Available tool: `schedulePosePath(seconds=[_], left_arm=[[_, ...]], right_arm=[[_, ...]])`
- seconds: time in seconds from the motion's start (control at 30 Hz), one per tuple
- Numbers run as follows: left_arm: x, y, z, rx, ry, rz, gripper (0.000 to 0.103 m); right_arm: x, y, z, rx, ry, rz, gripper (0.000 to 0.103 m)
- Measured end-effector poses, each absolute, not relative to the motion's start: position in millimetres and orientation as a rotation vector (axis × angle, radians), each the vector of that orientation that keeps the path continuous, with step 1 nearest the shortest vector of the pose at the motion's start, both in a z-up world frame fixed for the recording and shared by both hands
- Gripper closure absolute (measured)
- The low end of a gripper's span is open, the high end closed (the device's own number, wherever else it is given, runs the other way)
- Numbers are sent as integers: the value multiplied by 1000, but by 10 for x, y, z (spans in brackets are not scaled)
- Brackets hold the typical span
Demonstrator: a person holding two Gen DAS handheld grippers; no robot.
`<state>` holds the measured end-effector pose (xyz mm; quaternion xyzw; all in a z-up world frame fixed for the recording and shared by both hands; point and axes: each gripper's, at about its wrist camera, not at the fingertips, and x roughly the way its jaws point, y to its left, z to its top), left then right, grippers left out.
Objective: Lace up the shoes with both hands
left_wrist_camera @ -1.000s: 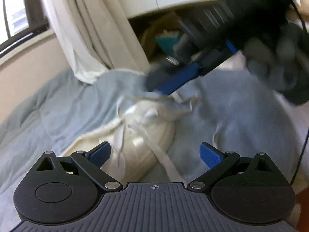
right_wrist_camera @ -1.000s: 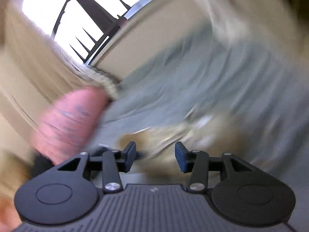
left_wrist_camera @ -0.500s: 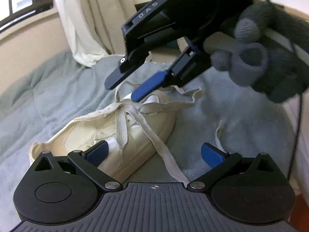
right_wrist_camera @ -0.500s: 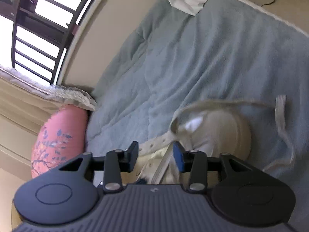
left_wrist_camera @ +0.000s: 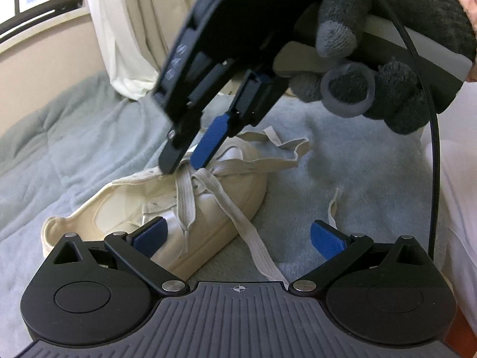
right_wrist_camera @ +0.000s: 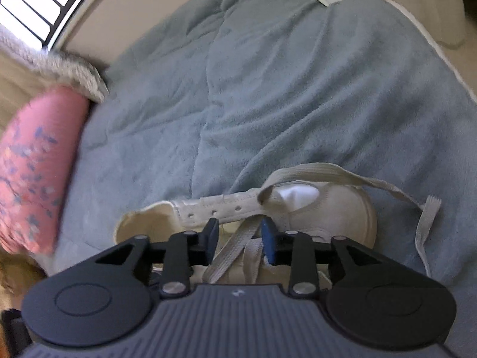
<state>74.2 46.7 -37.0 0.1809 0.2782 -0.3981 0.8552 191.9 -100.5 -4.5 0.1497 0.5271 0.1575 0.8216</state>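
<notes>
Right gripper reaching for the lace crossing

The left gripper (left_wrist_camera: 237,235) is hovering released beside the shoe (left_wrist_camera: 167,208) lying on the bed (left_wrist_camera: 74,149); the right gripper (right_wrist_camera: 240,238), jaws partly parted, is straddling the laces (right_wrist_camera: 235,247) ungrasped, likely needing to clench next.

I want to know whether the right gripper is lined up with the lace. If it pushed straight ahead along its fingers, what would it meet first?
Most likely the shoelace: it lies between the fingers of the right gripper, which stand apart, over the white shoe. Depth is unclear.
</notes>
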Motion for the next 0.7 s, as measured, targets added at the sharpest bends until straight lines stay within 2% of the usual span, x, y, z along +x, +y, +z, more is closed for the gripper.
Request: schedulePosePath(seconds=[0.3,0.37,0.4,0.5,0.63,0.7], left_arm=[[735,471,-393,378,604,-834,0],[717,476,-400,382,605,-836,0],[709,480,-401,383,605,-837,0],[688,497,-399,381,601,-844,0],[698,611,-340,304,597,-869,0],[735,725,-305,211,608,-900,0]], right_arm=[[1912,-580,-31,-9,1111,316,68],[1870,-626,-28,21,1092,350,79],[1850,-669,-31,55,1080,371,88],[1762,-909,-24,238,1033,439,102],[1531,-1343,-152,619,898,583,102],[1404,-1495,-258,700,823,640,102]])
